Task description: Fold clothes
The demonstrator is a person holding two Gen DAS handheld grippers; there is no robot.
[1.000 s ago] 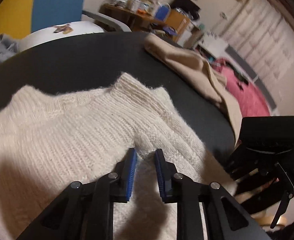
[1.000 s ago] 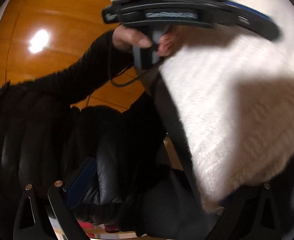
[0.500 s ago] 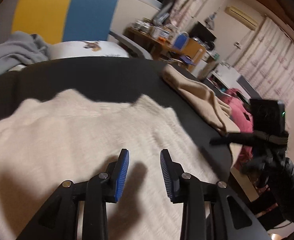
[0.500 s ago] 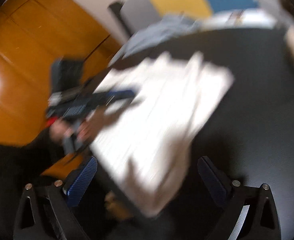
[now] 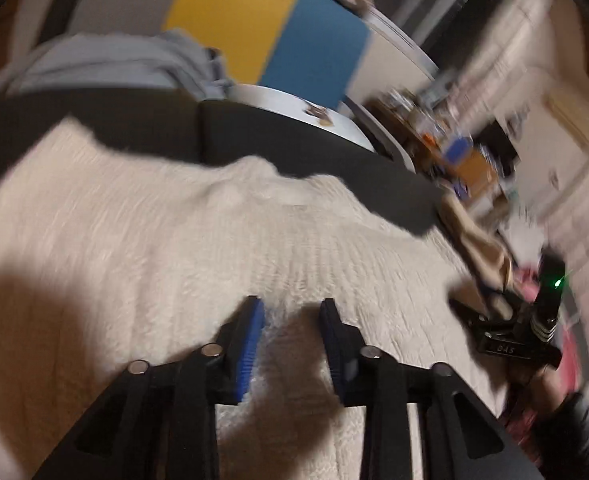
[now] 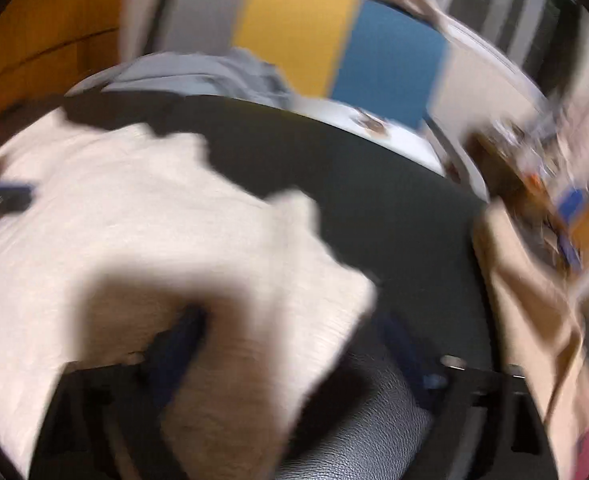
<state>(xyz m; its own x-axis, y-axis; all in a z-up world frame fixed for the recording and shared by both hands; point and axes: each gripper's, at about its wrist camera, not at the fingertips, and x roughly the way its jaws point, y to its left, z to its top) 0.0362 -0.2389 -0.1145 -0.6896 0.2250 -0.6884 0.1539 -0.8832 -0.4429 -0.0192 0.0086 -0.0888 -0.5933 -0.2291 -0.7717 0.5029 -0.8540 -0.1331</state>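
Left tongs point(image 5: 290, 340) over cream sweater point(image 5: 174, 248)

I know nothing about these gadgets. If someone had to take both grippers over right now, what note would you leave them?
Left gripper: jaws apart, just narrowed slightly, above the cream sweater, gripping nothing.
Right gripper: open wide at the sweater's near corner, which lies between the fingers; view blurred.
Sweater lies spread on the black table; a tan garment sits at the table's right side.
Done: sweater laid out. Left: the folds.
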